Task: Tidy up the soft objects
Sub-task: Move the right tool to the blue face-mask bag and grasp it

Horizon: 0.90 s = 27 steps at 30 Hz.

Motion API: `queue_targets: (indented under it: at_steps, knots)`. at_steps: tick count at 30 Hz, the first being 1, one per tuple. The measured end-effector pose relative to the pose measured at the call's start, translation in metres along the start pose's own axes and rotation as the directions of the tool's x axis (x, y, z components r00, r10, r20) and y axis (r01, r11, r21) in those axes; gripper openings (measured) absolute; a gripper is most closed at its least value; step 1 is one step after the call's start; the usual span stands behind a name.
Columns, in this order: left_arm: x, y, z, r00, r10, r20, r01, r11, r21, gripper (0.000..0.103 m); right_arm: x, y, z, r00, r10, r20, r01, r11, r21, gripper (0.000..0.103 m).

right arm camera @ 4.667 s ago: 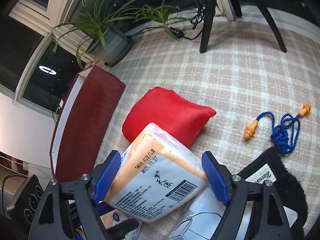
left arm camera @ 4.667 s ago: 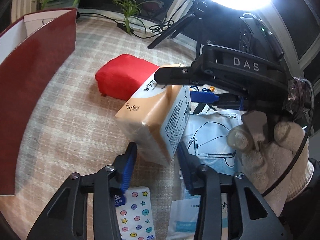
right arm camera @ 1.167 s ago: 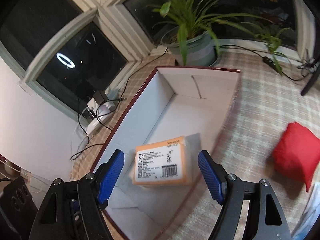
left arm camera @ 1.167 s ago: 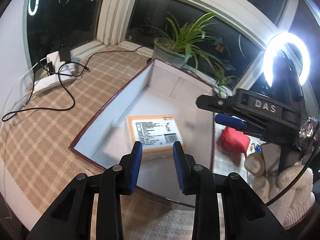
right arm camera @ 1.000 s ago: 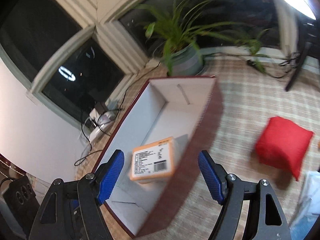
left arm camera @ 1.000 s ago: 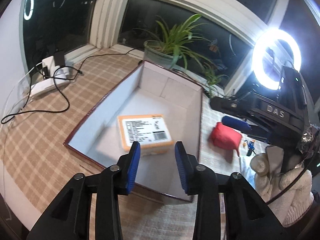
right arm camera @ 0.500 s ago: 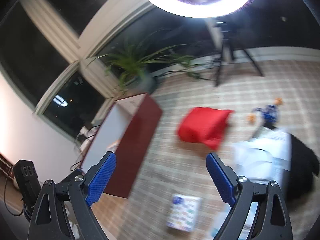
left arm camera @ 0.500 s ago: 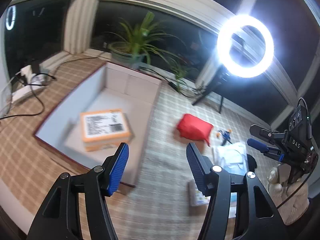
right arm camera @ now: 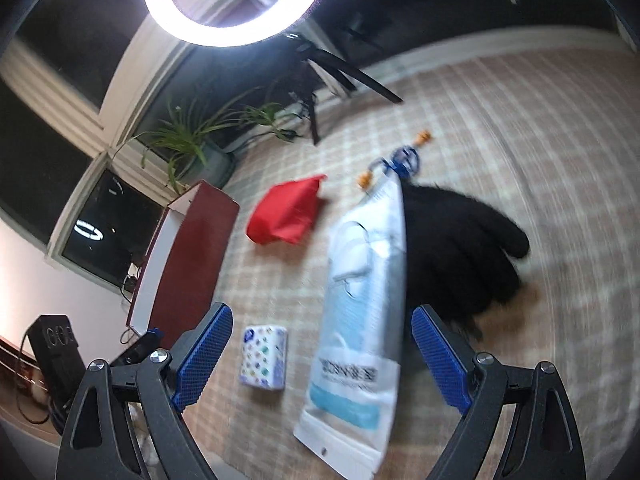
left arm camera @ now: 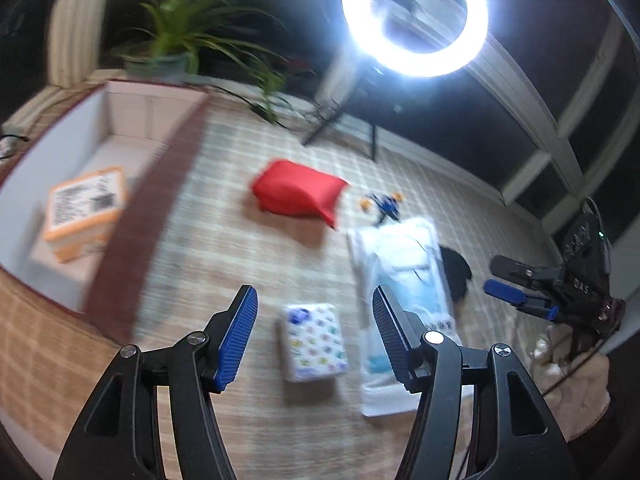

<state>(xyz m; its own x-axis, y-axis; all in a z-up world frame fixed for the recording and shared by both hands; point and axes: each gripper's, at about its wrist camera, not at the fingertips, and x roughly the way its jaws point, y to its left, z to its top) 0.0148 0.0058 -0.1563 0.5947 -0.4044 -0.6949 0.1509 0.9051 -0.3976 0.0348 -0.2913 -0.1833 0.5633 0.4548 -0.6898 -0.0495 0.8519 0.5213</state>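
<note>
Both the left tool (left arm camera: 314,326) and the right tool (right arm camera: 320,354) are held wide open, empty, above the small dotted tissue pack (left arm camera: 314,342) low in the frame.

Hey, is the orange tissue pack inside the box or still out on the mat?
Inside. In the left wrist view the orange tissue pack lies on the white floor of the red box, label up, enclosed by its walls.

A lit ring light (left arm camera: 416,20) on a tripod (right arm camera: 320,80) is seen far ahead of the tongs. A potted plant (left arm camera: 176,48) is seen ahead to the left, on a checked cloth (left arm camera: 224,240).
</note>
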Motion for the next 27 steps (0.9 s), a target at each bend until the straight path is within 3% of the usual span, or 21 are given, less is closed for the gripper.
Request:
queue_targets:
  at_steps: [5, 8, 10, 16, 18, 27]
  knots:
    - [0.024, -0.022, -0.013, 0.993, -0.069, -0.091, 0.073, 0.996, 0.043, 0.059, 0.011, -0.024, -0.01, 0.998, 0.025, -0.06, -0.021, 0.998, 0.066, 0.085]
    - [0.036, -0.026, -0.017, 0.988, -0.083, -0.129, 0.088, 0.996, 0.031, 0.059, 0.022, -0.025, -0.014, 0.995, 0.007, -0.099, -0.002, 0.998, 0.058, 0.069]
    - [0.041, -0.026, -0.018, 0.986, -0.09, -0.14, 0.092, 0.996, 0.014, 0.059, 0.028, -0.027, -0.018, 0.992, -0.01, -0.124, 0.015, 0.999, 0.042, 0.063]
    - [0.05, -0.026, -0.021, 0.985, -0.076, -0.156, 0.081, 0.996, 0.023, 0.059, 0.043, -0.02, -0.032, 0.982, -0.066, -0.175, 0.06, 0.997, -0.039, 0.061]
    - [0.054, -0.028, -0.022, 0.984, -0.075, -0.16, 0.081, 0.996, 0.034, 0.059, 0.048, -0.021, -0.035, 0.978, -0.09, -0.187, 0.08, 0.995, -0.061, 0.053]
    - [0.076, -0.038, -0.021, 0.975, -0.086, -0.203, 0.101, 0.993, 0.064, 0.059, 0.053, -0.05, -0.044, 0.973, -0.061, -0.221, 0.065, 0.998, 0.012, 0.041]
